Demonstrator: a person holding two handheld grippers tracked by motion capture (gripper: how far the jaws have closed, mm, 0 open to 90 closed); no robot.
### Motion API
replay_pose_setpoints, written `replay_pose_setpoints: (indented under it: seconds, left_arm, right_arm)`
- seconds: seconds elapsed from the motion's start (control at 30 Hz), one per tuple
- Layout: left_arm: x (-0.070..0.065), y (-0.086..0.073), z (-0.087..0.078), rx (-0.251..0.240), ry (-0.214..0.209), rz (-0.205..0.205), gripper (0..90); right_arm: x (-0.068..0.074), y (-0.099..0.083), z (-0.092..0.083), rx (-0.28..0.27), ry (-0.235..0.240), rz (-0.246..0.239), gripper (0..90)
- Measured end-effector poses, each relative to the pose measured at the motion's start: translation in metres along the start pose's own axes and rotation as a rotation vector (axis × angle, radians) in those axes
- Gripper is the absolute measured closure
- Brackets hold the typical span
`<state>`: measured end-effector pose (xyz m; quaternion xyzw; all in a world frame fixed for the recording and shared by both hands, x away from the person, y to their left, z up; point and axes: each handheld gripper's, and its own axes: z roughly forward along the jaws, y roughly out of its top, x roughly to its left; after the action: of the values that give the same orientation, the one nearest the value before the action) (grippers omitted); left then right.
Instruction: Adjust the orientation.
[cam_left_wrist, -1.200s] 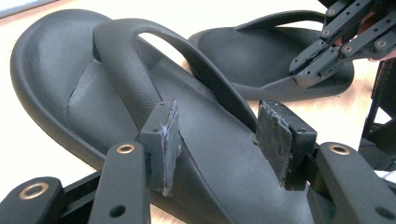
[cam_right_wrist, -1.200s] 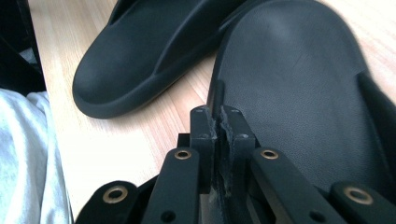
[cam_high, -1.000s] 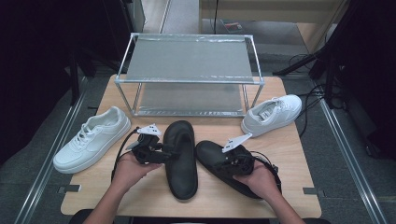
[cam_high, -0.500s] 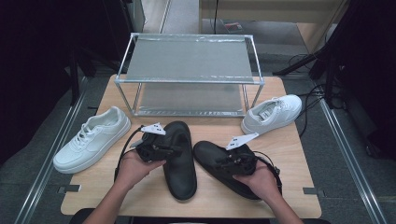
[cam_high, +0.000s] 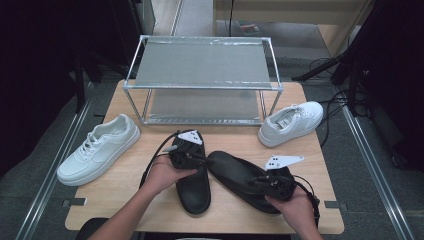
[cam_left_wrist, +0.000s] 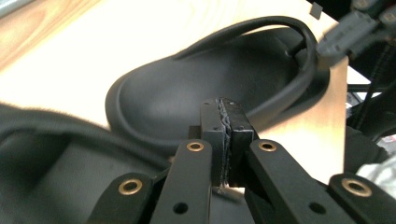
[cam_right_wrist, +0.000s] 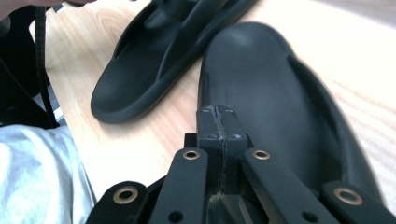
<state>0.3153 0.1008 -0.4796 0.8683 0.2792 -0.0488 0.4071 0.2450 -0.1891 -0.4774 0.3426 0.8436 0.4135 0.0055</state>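
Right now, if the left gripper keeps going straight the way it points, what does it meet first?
The left gripper, jaws shut with nothing between them, points at the black slipper held near the right gripper. It would likely meet that slipper's rounded toe end first, though the depth between them is hard to judge.

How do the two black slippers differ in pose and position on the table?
The left slipper lies nearly straight, running away from the person; the right slipper lies on a diagonal, one end close beside the left slipper, the other by the table's near edge. The left gripper is at the left slipper's far end; the right gripper is at the right slipper's near end. Both are black and sole-down.
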Motion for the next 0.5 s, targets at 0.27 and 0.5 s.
replay_pose_setpoints:
  seconds: [0.27,0.5]
  left_arm:
    - [-0.006,0.005,0.031,0.044,-0.021,0.032,89.9]
    - [-0.012,0.003,0.051,0.087,-0.005,0.052,89.8]
  right_arm:
    - [0.009,-0.017,0.006,0.051,0.02,0.018,90.0]
    - [0.01,-0.022,0.016,0.117,0.015,0.008,90.0]
